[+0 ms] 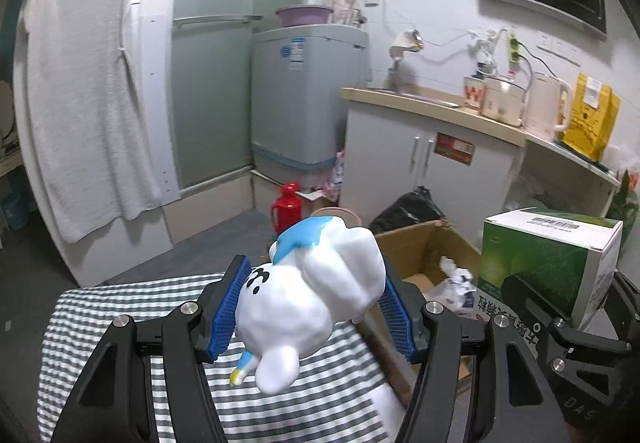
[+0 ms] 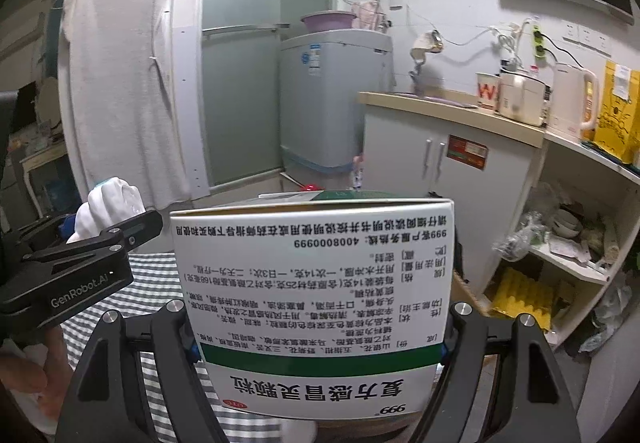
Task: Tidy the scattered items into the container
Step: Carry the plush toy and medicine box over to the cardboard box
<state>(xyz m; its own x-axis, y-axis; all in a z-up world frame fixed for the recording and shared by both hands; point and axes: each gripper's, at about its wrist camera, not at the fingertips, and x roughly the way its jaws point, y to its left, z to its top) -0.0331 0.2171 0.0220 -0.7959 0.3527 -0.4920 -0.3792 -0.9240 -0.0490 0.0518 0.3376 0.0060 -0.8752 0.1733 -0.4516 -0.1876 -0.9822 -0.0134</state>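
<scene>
Medicine box [image 2: 312, 307]: light stiff card, held in air past desk's [image 1: 120, 307] right edge, right tongs [image 2: 320, 347] pinching its lower sides; crushes if squeezed. Toy figure [image 1: 308, 299]: hard, glossy, slippery, left tongs [image 1: 312, 307] clamping its middle above desk, near cardboard container [image 1: 424, 255].

We look from two fisheye cameras, one on each gripper, both facing forward along the fingers and slightly down over the striped cloth [image 1: 100, 307]. The left wrist view sits very near the white toy [image 1: 308, 295], which fills its lower centre. The right wrist view is even nearer to the medicine box [image 2: 312, 303], which covers its middle. Both views share the same room behind: the washing machine [image 1: 304, 91], the hanging towel [image 1: 88, 83] and the counter [image 1: 432, 107]. Each camera also sees the other gripper at its side
</scene>
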